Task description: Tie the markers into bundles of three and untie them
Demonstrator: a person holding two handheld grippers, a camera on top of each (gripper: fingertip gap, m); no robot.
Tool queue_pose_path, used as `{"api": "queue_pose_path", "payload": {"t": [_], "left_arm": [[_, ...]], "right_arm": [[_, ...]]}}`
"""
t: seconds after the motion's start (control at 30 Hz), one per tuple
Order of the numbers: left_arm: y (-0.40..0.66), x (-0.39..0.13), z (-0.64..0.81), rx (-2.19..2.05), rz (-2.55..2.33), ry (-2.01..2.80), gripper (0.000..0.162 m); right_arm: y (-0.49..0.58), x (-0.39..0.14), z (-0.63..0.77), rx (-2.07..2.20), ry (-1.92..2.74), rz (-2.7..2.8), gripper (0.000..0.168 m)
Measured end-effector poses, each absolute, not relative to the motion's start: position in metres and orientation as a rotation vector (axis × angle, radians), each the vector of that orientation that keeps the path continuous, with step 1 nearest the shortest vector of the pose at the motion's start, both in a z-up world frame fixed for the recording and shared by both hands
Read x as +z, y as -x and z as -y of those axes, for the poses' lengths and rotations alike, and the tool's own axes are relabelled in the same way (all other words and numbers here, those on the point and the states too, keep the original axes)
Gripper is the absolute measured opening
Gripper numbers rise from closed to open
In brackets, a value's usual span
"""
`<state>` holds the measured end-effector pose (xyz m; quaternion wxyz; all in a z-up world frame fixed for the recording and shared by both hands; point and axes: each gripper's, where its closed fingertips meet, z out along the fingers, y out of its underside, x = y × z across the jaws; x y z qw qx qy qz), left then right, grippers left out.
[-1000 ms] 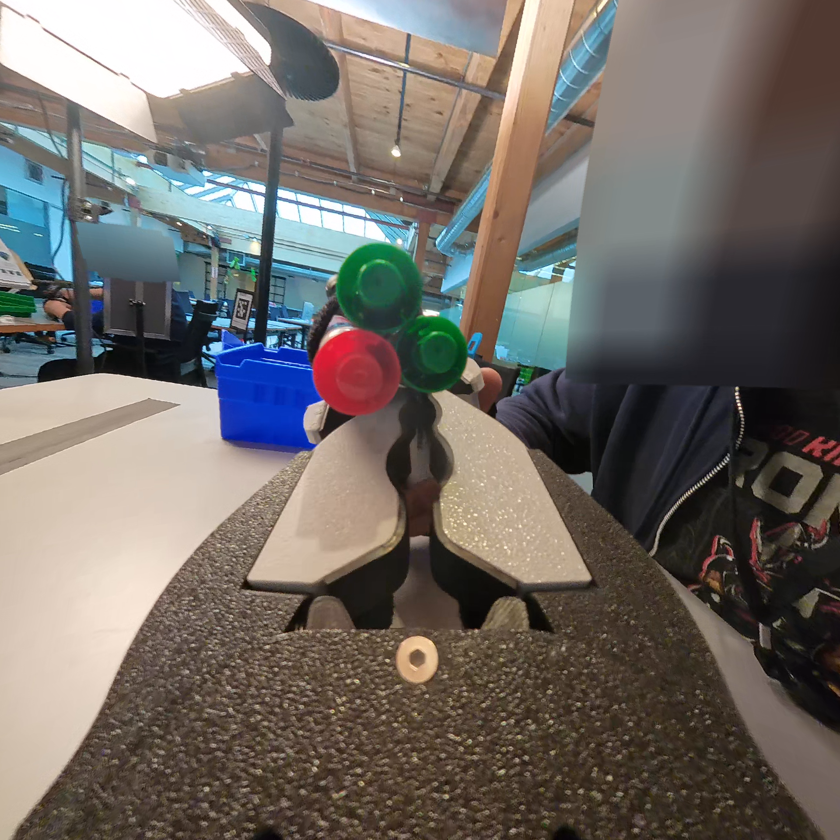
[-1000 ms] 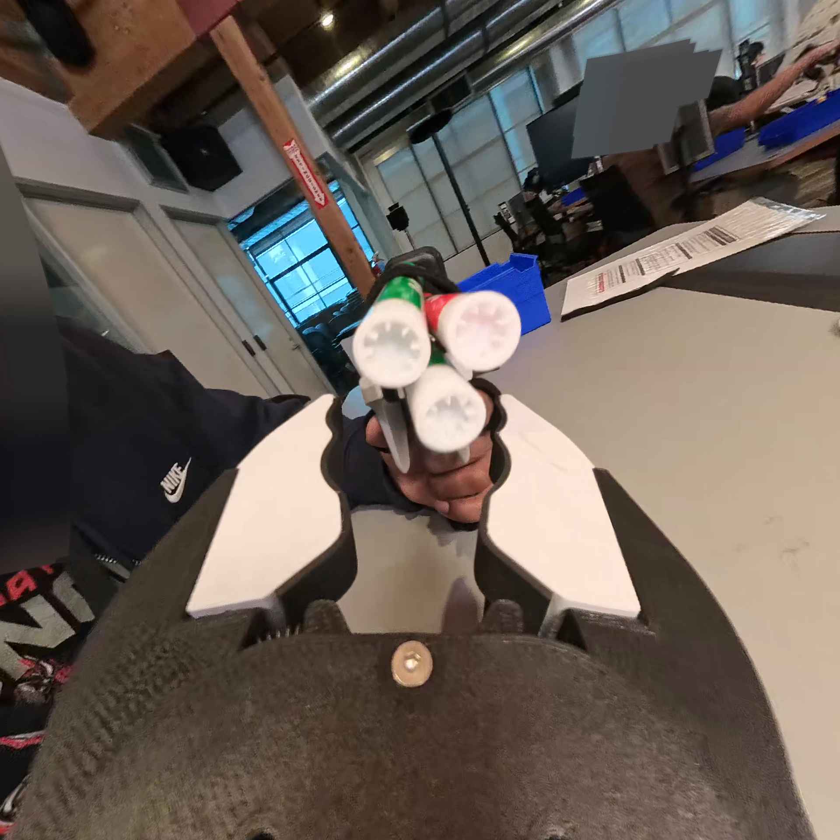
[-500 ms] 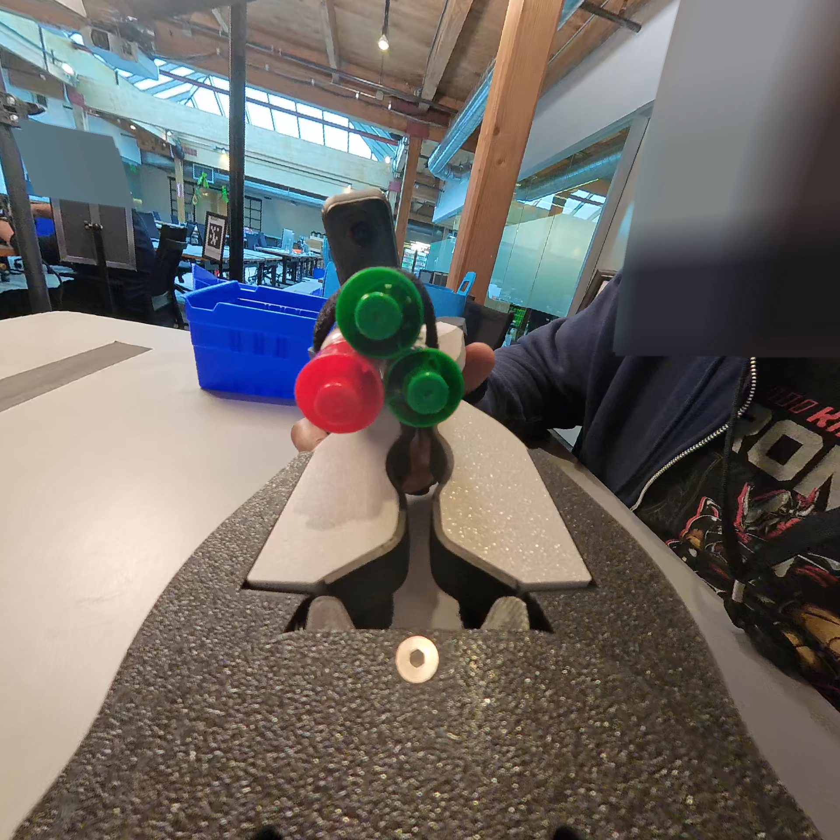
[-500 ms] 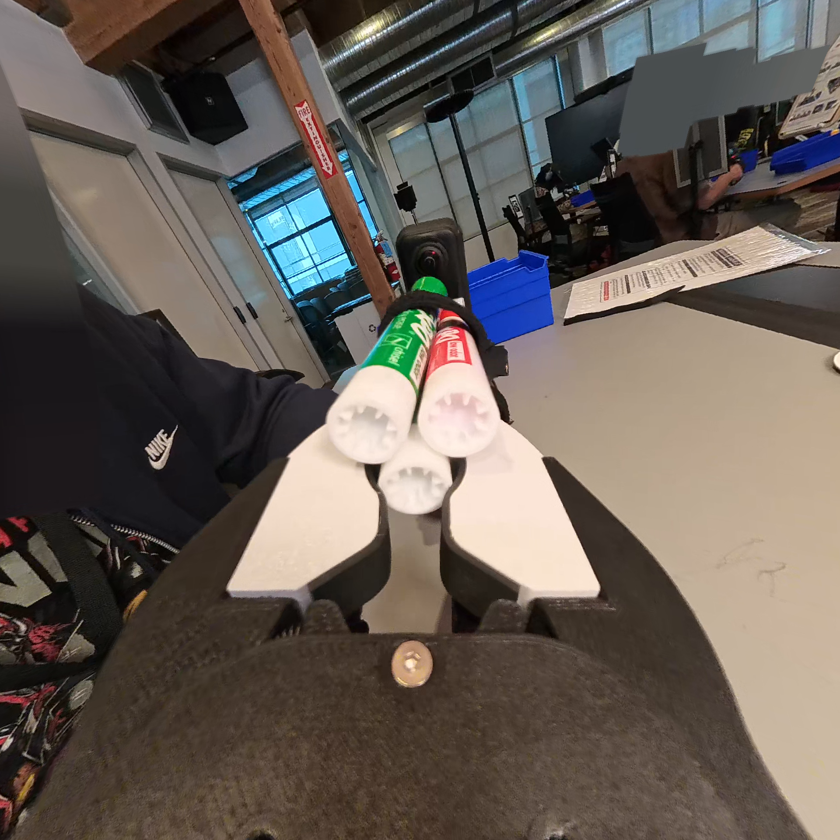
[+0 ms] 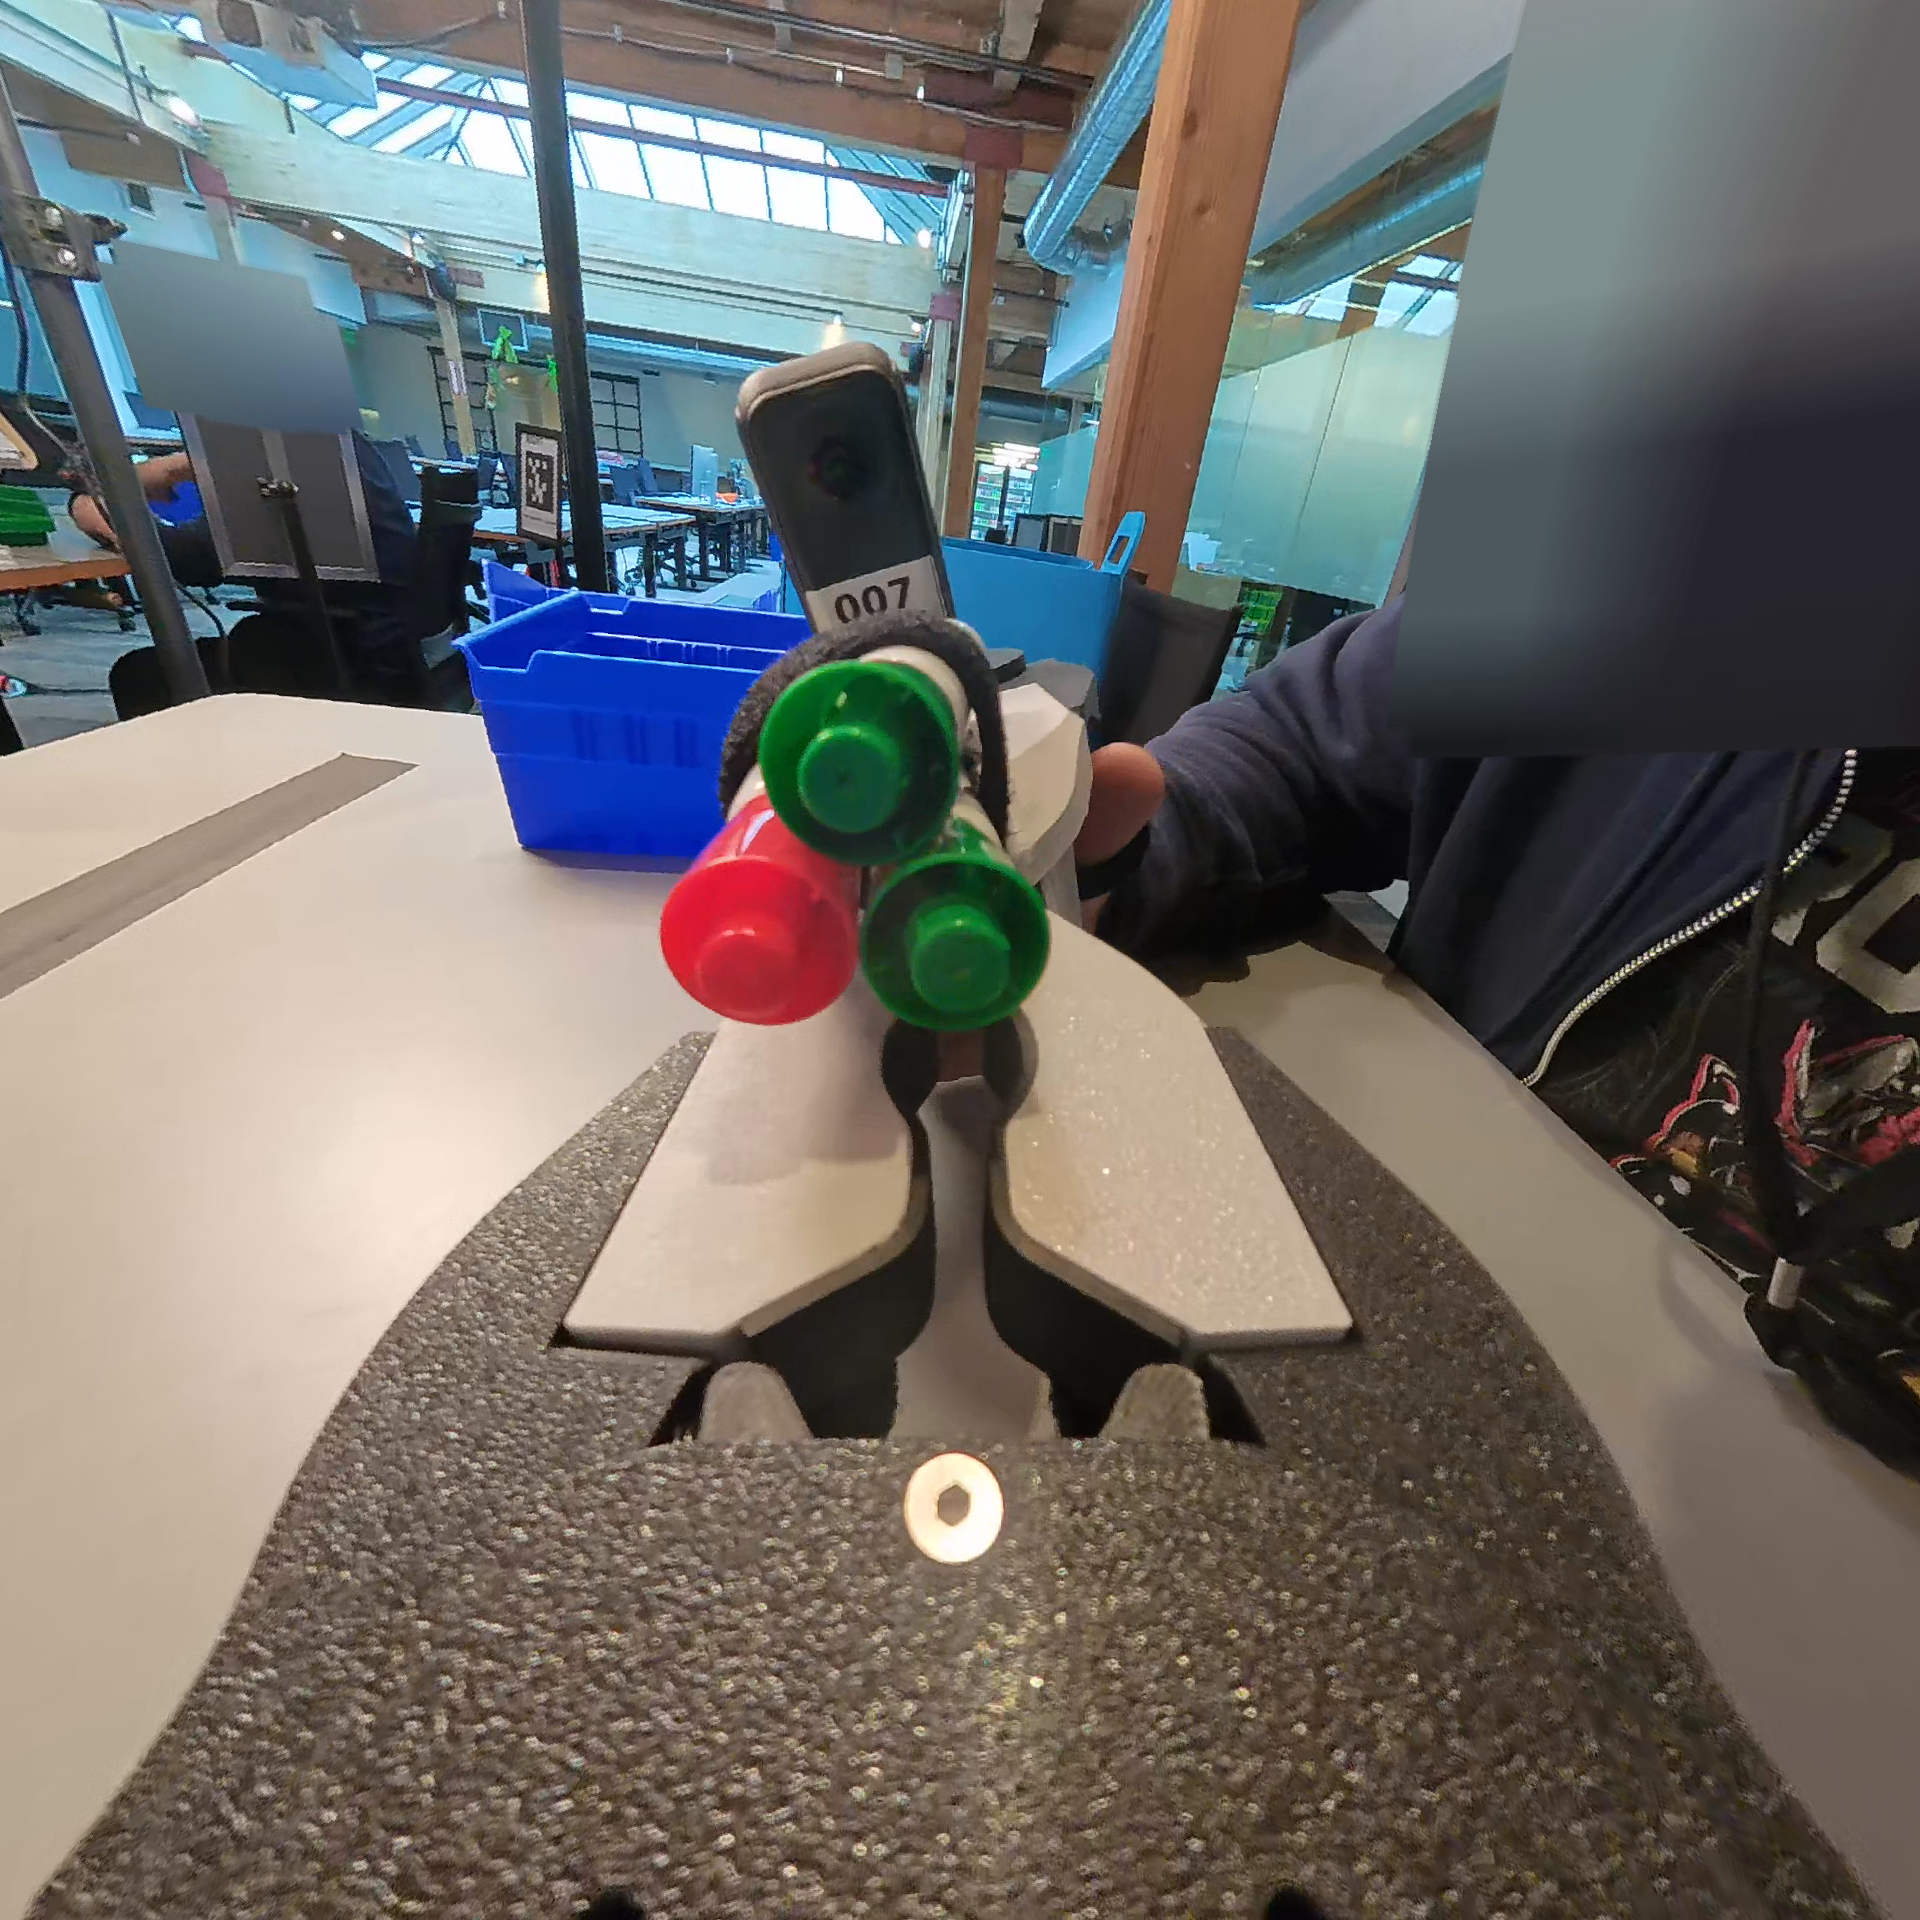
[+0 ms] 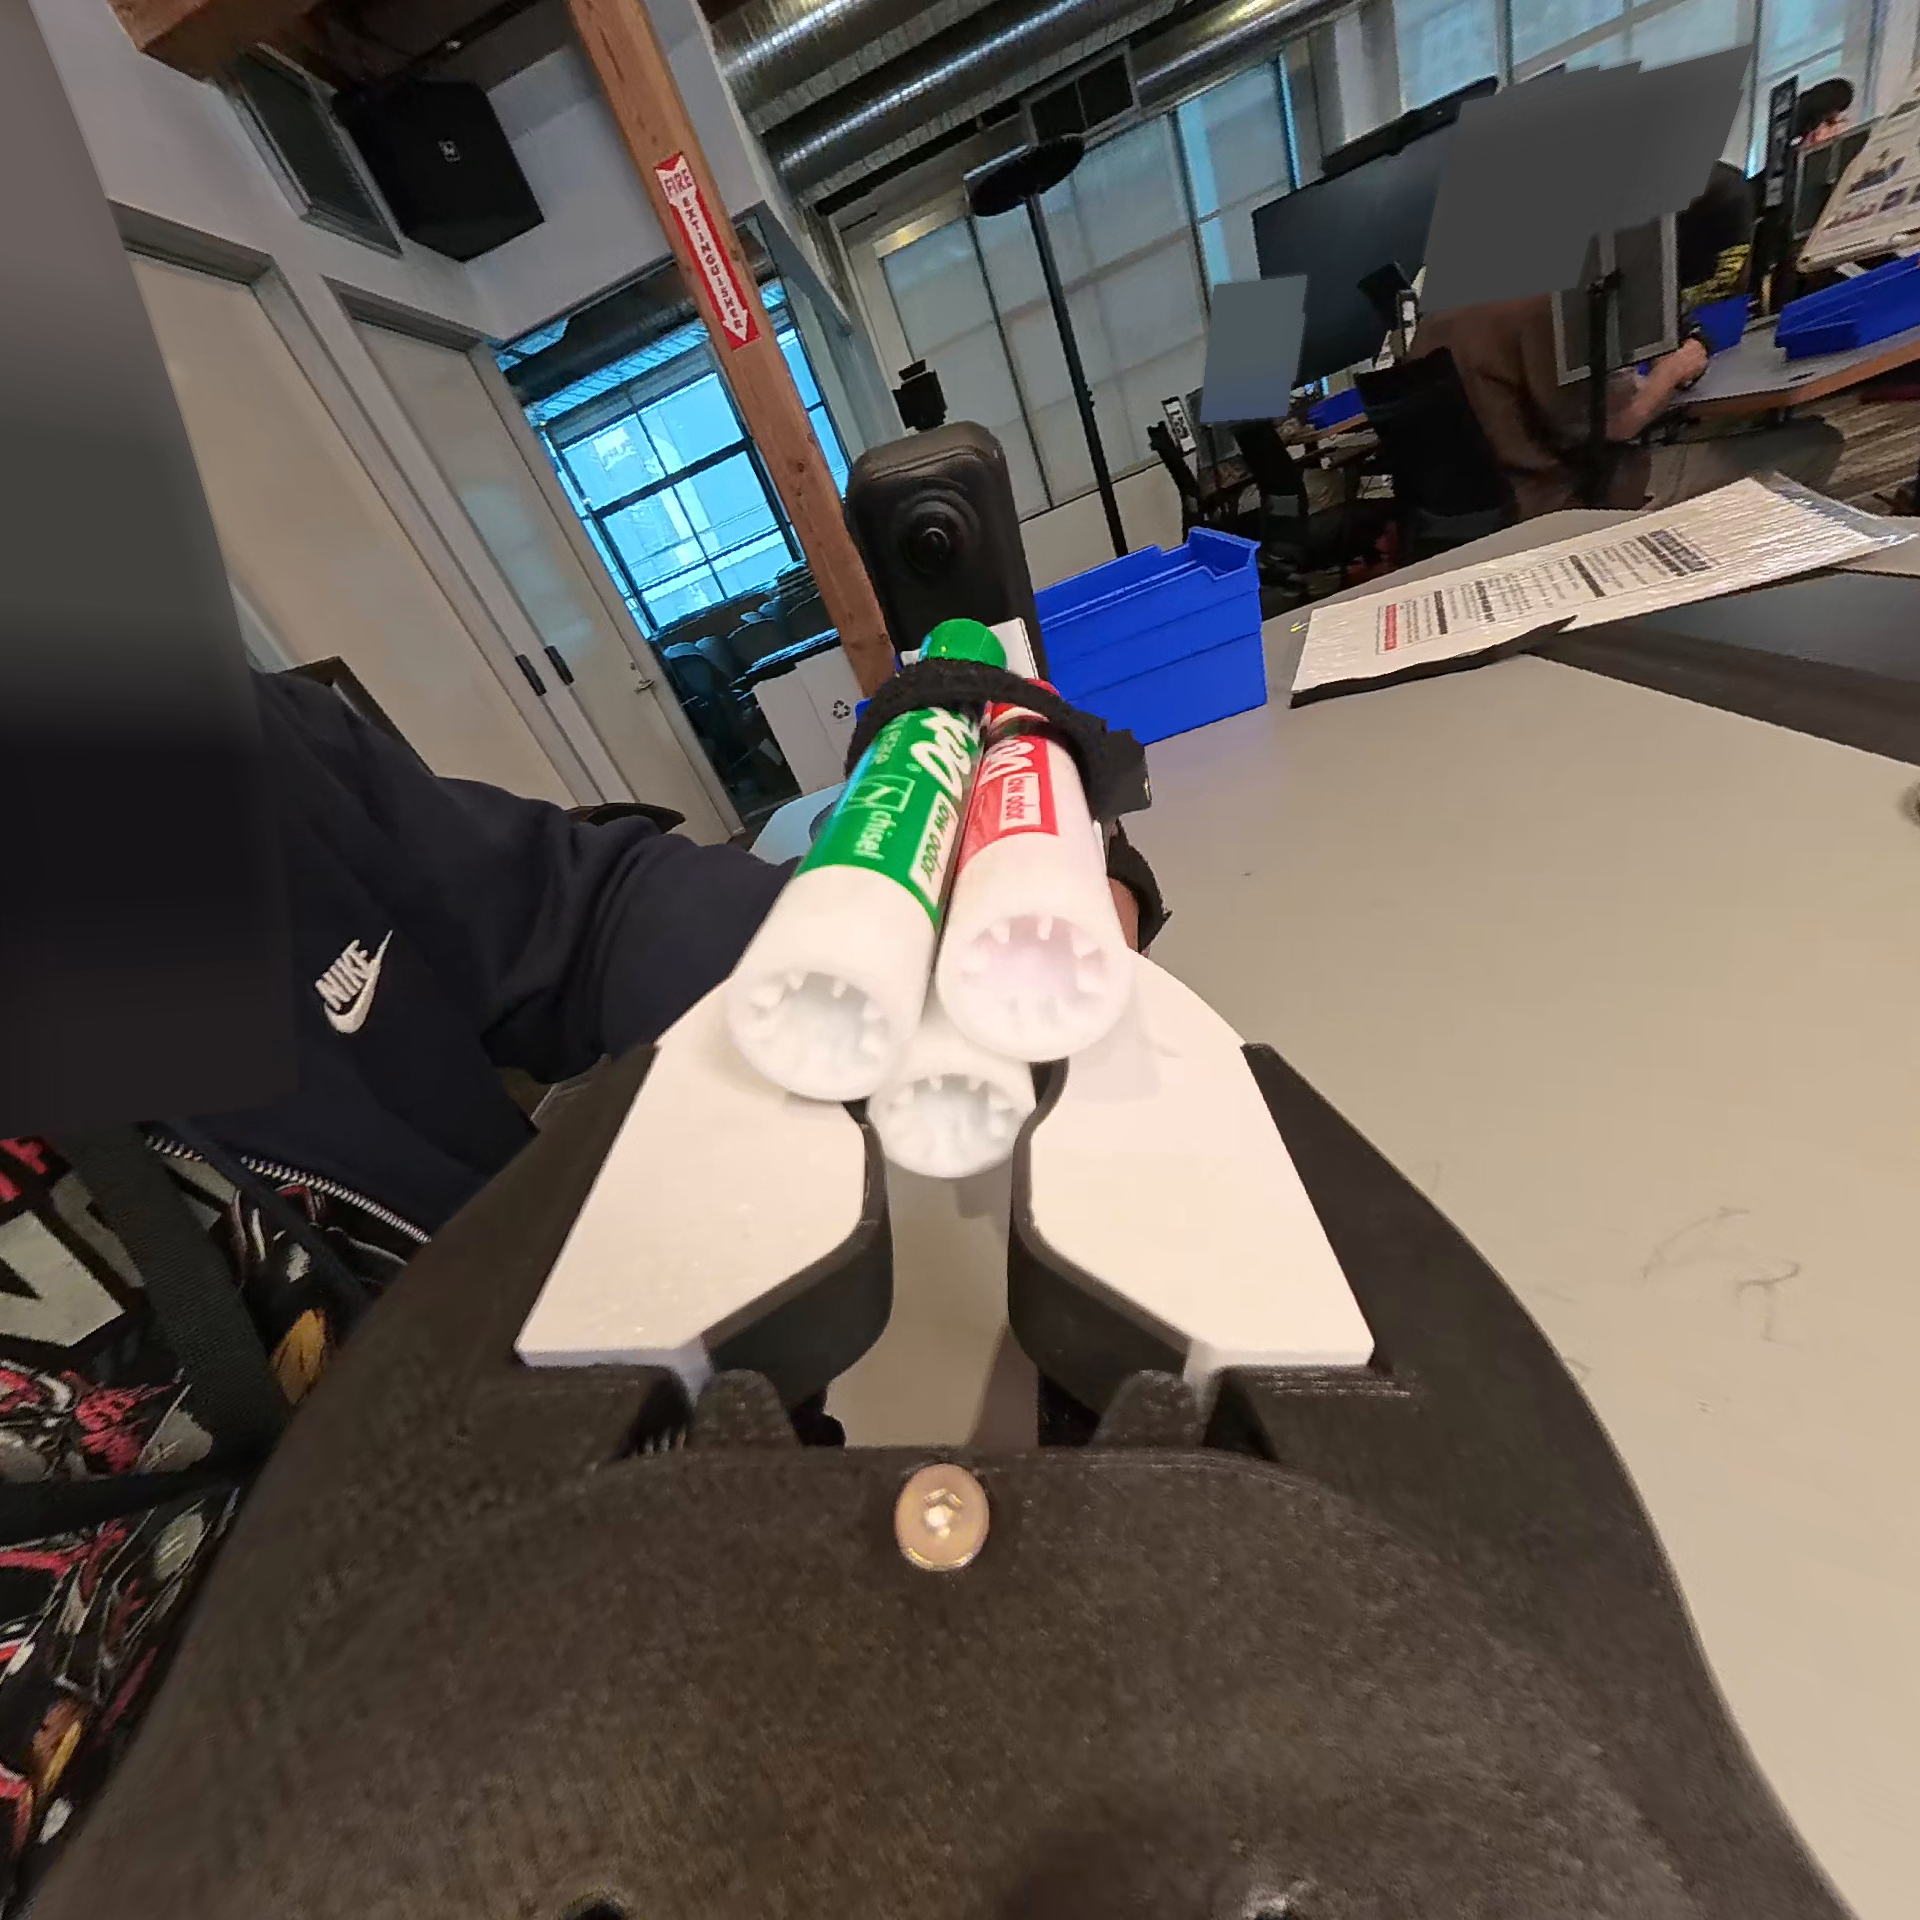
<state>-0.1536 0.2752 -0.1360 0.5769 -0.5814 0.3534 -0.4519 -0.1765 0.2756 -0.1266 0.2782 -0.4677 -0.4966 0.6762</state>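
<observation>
Grey table (image 6: 1507, 935), labelled markers (image 6: 966, 883) bundled.

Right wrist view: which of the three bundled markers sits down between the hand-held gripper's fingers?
The lowest marker, showing only its white butt end. The green-labelled marker and red-labelled marker lie side by side above it, atop the right hand-held gripper.
</observation>
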Motion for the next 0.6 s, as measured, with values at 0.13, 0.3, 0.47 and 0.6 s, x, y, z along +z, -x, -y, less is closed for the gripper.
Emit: {"api": "queue_pose_path", "payload": {"t": [0.13,0.3,0.47,0.6], "left_arm": [[0.152,-0.137,-0.274,-1.012,-0.858,1.35,0.003],[0.152,-0.141,-0.274,-0.97,-0.883,1.366,0.003],[0.149,-0.14,-0.269,-0.972,-0.921,1.328,0.003],[0.146,-0.14,-0.261,-0.991,-0.969,1.298,0.003]], "right_arm": [[0.176,-0.129,-0.275,1.815,1.269,1.35,0.026],[0.176,-0.132,-0.275,1.782,1.275,1.369,0.028],[0.176,-0.132,-0.277,1.71,1.231,1.389,0.042],[0.175,-0.132,-0.271,1.706,1.199,1.419,0.047]]}}
